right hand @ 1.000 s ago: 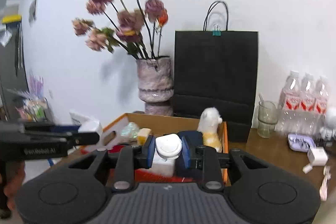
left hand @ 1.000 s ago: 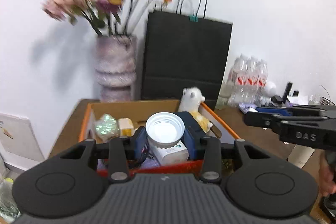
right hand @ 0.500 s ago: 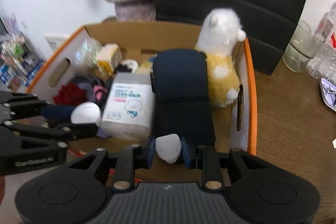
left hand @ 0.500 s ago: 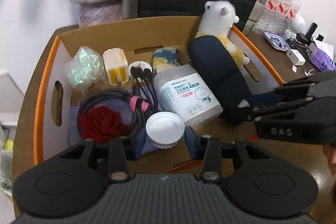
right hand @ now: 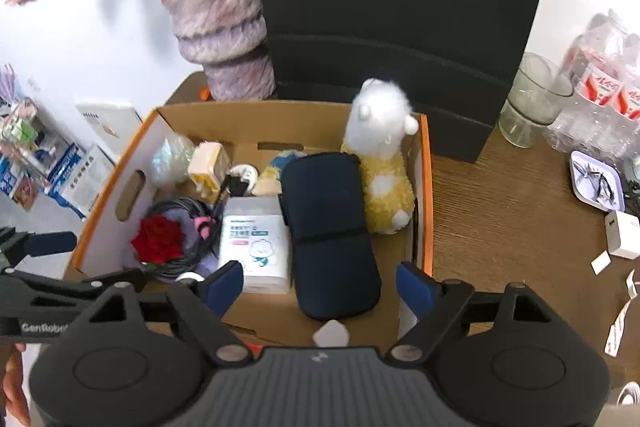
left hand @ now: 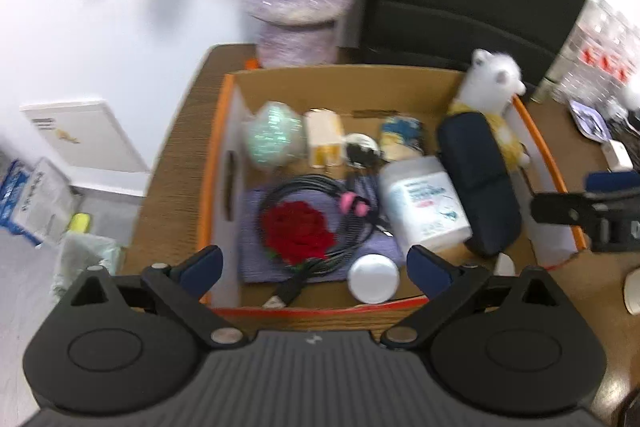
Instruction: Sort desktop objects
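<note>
On a wooden bench (right hand: 516,227) against a white wall, an orange-edged cardboard box (right hand: 426,187) takes in the desk's loose items, its open top facing both sets of tongs. Behind it stand a black paper bag (right hand: 400,7) and a furry vase (right hand: 220,27) of dried flowers, likely left out as fixtures rather than clutter.

Inside the box, a dark blue pouch (right hand: 328,223) lies lengthwise beside a plush alpaca (right hand: 384,155) propped in the far right corner, where the walls keep it upright. A white wipes tub (left hand: 424,207) lies on its side against the pouch. A coiled black cable (left hand: 320,219) and a red fabric rose (left hand: 296,231) rest on a purple cloth toward the left wall.

The left tongs (left hand: 312,265) hang over the near edge with jaws opening wide; a round white lid (left hand: 374,279) lies free between them on the box floor, touched by neither pad. The right tongs (right hand: 320,287), jaws also opening, stand over the near right part of the box, where a small white object (right hand: 331,333) sits loose below them, close to the camera housing and too partly shown to name.

Both items appear dropped just inside the near wall, the shortest reach. More small things wait on the bench at right, a white charger block (right hand: 622,233) among them, so the sort looks unfinished.
</note>
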`<move>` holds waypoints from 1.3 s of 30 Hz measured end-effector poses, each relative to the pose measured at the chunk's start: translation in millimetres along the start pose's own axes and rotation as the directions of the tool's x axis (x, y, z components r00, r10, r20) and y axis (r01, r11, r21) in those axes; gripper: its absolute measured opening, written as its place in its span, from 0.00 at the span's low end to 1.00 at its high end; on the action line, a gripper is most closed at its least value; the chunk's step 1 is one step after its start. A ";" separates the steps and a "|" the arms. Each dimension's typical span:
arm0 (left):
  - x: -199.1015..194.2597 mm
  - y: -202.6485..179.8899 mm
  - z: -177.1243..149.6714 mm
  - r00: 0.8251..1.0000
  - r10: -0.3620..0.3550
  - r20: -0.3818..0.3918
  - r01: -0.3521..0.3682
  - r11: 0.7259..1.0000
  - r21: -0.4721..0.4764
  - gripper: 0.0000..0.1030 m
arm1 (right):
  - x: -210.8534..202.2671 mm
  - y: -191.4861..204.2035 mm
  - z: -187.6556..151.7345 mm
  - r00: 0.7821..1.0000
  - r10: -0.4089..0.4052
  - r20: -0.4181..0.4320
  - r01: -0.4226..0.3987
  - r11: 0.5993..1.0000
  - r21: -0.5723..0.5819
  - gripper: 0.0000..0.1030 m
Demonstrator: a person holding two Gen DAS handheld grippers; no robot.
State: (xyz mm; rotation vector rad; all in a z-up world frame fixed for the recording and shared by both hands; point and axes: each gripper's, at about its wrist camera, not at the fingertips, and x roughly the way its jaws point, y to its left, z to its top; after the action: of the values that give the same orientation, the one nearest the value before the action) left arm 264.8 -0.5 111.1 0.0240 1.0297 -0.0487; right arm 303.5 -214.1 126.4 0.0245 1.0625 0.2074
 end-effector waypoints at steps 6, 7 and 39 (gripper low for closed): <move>-30.9 5.5 -29.9 0.989 0.071 0.131 -0.070 0.998 -0.007 1.00 | -27.9 8.2 -34.5 0.989 -0.023 0.147 0.026 1.000 -0.017 0.84; -37.0 4.9 -38.8 0.981 0.080 0.174 -0.078 0.997 -0.017 1.00 | -31.5 9.8 -42.0 0.984 -0.031 0.175 0.035 0.999 -0.017 0.84; -44.5 -12.0 -306.4 0.953 0.066 0.296 -0.052 0.997 -0.054 1.00 | -28.1 43.7 -317.0 0.909 -0.068 0.410 0.071 0.997 0.006 0.94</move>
State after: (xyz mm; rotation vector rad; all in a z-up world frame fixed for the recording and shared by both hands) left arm -21.0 2.0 -8.5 0.0060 0.7267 0.0254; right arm 7.9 -201.7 1.0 0.0213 0.6398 0.1340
